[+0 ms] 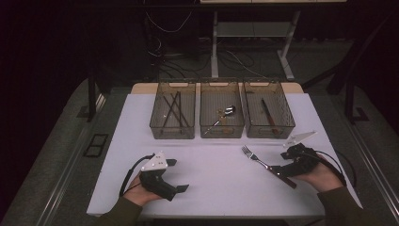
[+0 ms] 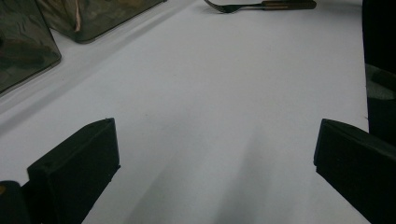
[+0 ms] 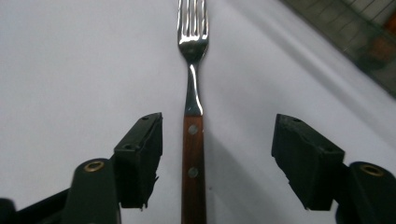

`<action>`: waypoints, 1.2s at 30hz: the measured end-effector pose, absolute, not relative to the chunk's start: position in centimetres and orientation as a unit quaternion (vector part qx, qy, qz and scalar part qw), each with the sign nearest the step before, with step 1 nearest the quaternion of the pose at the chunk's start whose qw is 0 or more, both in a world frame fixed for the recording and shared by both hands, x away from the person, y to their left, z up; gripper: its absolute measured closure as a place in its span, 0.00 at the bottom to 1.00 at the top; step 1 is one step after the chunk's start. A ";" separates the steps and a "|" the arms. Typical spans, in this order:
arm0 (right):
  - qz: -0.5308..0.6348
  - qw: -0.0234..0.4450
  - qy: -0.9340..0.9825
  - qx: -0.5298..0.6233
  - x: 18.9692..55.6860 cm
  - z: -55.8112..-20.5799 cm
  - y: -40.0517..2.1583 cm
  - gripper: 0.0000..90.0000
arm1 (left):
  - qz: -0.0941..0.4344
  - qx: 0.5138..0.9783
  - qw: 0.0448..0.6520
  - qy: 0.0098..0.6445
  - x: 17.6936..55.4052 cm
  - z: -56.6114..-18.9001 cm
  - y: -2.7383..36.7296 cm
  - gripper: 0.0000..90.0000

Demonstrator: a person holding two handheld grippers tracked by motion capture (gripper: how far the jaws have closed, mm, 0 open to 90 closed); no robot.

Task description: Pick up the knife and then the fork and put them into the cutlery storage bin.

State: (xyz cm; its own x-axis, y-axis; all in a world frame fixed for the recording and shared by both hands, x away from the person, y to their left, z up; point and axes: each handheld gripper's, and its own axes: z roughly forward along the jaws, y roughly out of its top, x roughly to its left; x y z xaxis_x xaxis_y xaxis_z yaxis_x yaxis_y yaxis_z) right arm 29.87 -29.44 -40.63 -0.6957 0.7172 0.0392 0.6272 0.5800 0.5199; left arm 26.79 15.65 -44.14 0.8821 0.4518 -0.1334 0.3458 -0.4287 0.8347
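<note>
Wood-handled fork (image 3: 193,140) flat on white table (image 1: 211,174), tines toward the three mesh bins (image 1: 221,110), handle running back between jaws of right gripper (image 1: 283,172). Jaws wide apart, pads clear of handle on both sides, nothing gripped yet; straddling the handle lengthwise, probably lined up for a pinch on the wooden part. Handle sits closer to one pad than the other, so may nudge sideways on closing.

Left gripper (image 1: 179,175) parked on table near left edge, well apart from fork, jaws spread, nothing held; likely idle, keeping out of the way. Bins already sorted by type: sticks (image 1: 173,109) in left one, spoon-like piece (image 1: 226,113) in middle, knife-like piece (image 1: 267,112) in right. Destination for fork unclear.
</note>
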 end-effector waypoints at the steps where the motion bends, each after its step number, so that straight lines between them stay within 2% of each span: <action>1: 0.247 0.082 0.889 0.377 30.0 -40.7 -29.3 0.40 | 0.055 0.843 0.479 0.236 26.8 -44.1 15.6 0.00; 19: 0.132 0.038 0.925 0.355 31.5 -41.6 -26.3 0.69 | 0.054 0.845 0.477 0.234 26.8 -44.2 15.6 0.00; 30: 0.094 0.033 0.933 0.347 32.0 -42.1 -25.4 0.76 | 0.054 0.846 0.476 0.233 26.8 -44.2 15.6 0.00; 36: 0.089 0.036 0.935 0.342 32.2 -42.0 -25.4 0.85 | 0.054 0.847 0.475 0.233 26.8 -44.2 15.5 0.00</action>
State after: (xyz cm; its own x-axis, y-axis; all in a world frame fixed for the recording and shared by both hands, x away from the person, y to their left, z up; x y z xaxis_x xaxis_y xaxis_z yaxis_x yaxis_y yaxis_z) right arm 32.15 -25.44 -42.04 -0.7630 0.6464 -0.0056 0.6336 0.7495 0.1916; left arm 26.78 15.53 -44.23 0.8856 0.4459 -0.1303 0.3436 -0.4398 0.8298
